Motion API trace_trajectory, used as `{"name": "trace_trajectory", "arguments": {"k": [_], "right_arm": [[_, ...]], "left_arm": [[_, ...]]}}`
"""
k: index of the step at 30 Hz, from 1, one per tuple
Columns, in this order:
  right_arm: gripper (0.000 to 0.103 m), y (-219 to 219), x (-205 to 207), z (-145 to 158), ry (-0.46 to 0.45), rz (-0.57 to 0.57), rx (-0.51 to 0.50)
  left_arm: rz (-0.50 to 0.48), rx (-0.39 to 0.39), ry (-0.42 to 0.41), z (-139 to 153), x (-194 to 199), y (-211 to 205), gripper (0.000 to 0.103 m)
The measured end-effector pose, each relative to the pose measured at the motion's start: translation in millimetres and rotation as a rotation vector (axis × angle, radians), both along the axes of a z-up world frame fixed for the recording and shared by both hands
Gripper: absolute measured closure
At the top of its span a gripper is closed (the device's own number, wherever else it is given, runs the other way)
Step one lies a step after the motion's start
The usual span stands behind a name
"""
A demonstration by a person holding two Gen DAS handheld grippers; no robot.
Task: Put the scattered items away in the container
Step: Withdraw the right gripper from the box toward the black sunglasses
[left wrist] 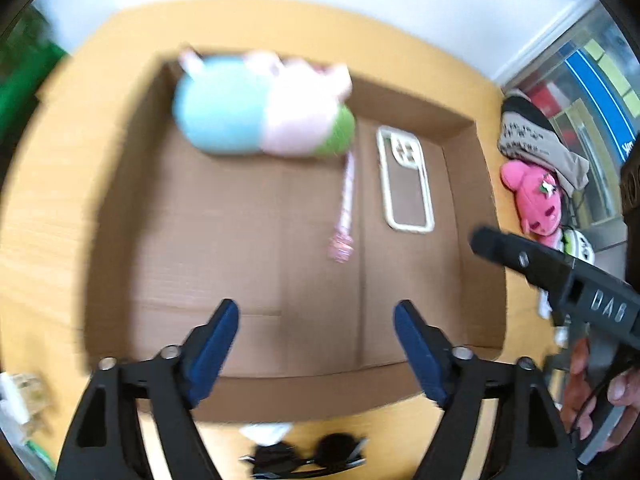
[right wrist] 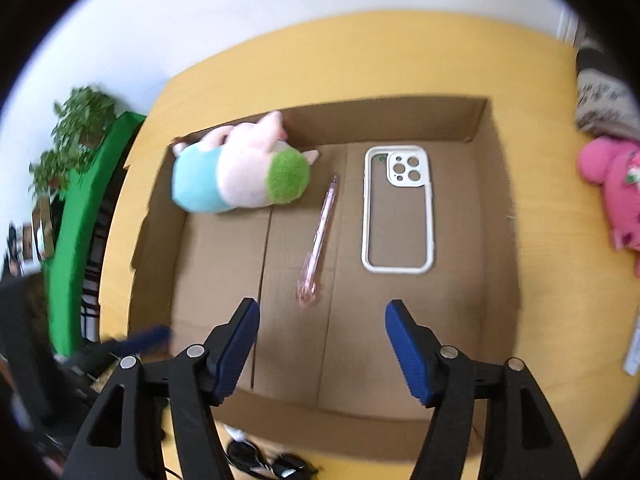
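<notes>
A shallow cardboard box (left wrist: 468,264) (right wrist: 500,216) lies on the wooden table. Inside it are a blue, pink and green plush toy (left wrist: 256,116) (right wrist: 240,176), a pink pen (left wrist: 346,200) (right wrist: 320,236) and a white phone case (left wrist: 406,180) (right wrist: 398,208). My left gripper (left wrist: 316,316) is open and empty above the box's near side. My right gripper (right wrist: 322,316) is open and empty there too; its finger shows in the left wrist view (left wrist: 520,258). Black sunglasses (left wrist: 308,458) (right wrist: 260,460) lie on the table in front of the box. A pink plush (left wrist: 536,200) (right wrist: 616,196) lies right of the box.
A patterned beige and black cloth item (left wrist: 532,132) (right wrist: 600,100) sits at the table's right rear. A small white object (left wrist: 264,432) lies by the sunglasses. Green plants (right wrist: 76,132) stand off the table's left side. A white wall is behind.
</notes>
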State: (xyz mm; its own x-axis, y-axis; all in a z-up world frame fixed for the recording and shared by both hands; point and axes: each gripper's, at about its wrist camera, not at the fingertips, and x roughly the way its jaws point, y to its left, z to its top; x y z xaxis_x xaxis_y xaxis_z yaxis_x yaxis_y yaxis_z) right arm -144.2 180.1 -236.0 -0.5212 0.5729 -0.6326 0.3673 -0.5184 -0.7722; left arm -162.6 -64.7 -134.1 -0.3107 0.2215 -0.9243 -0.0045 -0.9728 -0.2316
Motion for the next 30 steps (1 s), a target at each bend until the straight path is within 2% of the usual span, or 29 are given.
{"name": "trace_trajectory", "arguments": {"k": [3, 10, 22, 30], "right_arm": [[0.038, -13, 32, -4, 0.014, 0.100, 0.046], [0.038, -15, 82, 13, 0.021, 0.244, 0.076], [0.038, -12, 129, 33, 0.065, 0.414, 0.111], [0.038, -3, 142, 43, 0.090, 0.471, 0.129]], "left_arm": [[0.047, -0.073, 0.086, 27, 15, -13, 0.014], [0.085, -0.145, 0.164, 58, 50, -21, 0.013], [0.062, -0.156, 0.237, 90, 82, -2, 0.013], [0.063, -0.141, 0.259, 99, 98, 5, 0.013]]}}
